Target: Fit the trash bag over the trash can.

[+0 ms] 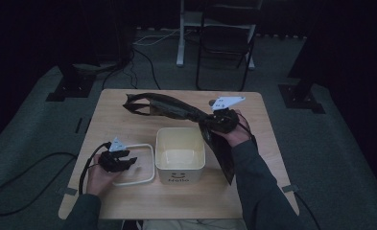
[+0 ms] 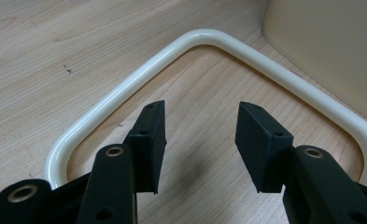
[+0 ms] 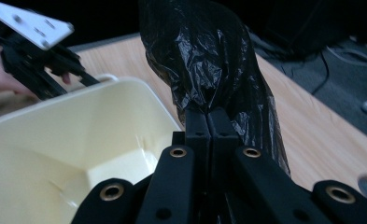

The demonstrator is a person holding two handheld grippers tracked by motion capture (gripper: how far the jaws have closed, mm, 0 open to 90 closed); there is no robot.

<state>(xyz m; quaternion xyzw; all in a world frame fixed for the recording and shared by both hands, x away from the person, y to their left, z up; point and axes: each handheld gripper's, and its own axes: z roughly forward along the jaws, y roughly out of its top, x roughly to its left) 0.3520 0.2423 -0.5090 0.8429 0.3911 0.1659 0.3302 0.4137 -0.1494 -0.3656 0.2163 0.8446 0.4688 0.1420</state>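
A black plastic bag [image 1: 176, 112] stretches across the back of the wooden table, one end hanging down past the right side of a cream bin [image 1: 180, 155]. My right gripper [image 1: 216, 122] is shut on the bag [image 3: 209, 65], lifted above the bin's right rim [image 3: 139, 84]. Inside the white loop frame [image 1: 145, 165] lying on the table to the left of the bin, my left gripper [image 1: 131, 162] is open. In the left gripper view its jaws stand apart over bare wood, with the white frame [image 2: 139, 74] curving around them and the bin's wall [image 2: 330, 46] at upper right.
The table [image 1: 128, 120] has free wood at the back left and along the front edge. A folding chair [image 1: 227, 38] and stand legs sit on the floor behind. Cables trail on the carpet at left.
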